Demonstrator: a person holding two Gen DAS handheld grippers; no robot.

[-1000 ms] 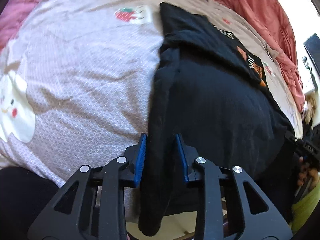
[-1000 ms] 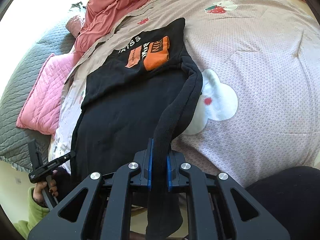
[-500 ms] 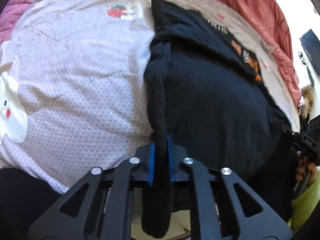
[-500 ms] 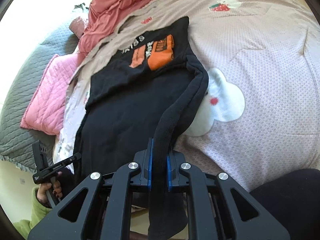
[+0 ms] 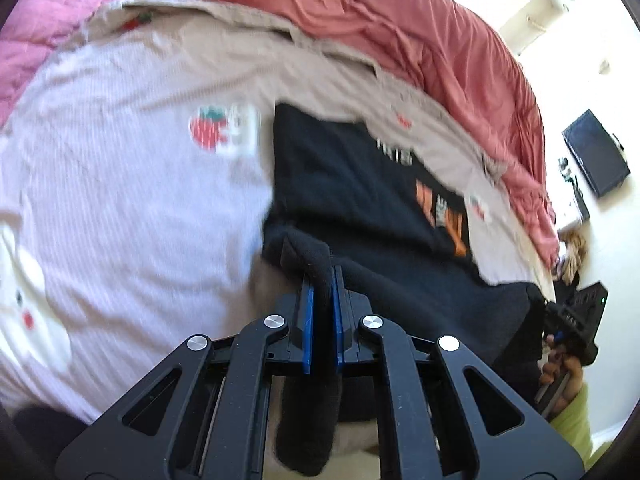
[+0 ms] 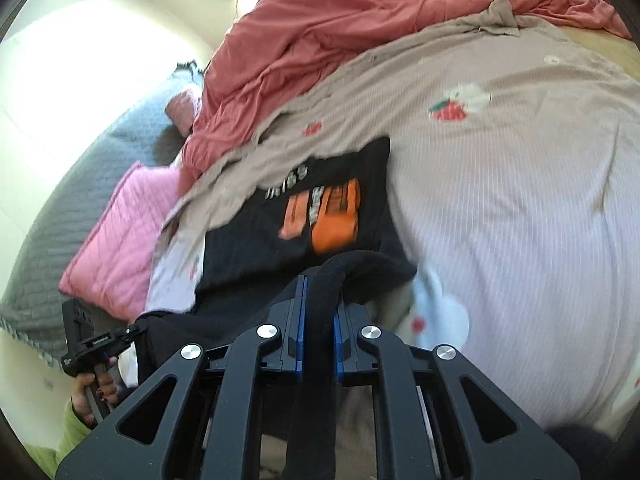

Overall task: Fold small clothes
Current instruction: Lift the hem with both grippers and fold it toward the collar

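Clamped near hem of black shirt (image 5: 360, 184) in left gripper (image 5: 320, 280), opposite hem corner in right gripper (image 6: 320, 284). Lay spread on bedsheet (image 5: 120, 200), print end beyond both grippers. Long axis ran straight away; neither gripper nearer. Called for fold forward.

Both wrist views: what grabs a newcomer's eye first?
The black garment with its orange print, spread mid-bed on the strawberry-patterned sheet. Each gripper is clamped on a near corner of it: left gripper, right gripper. Behind lies a rumpled red duvet.
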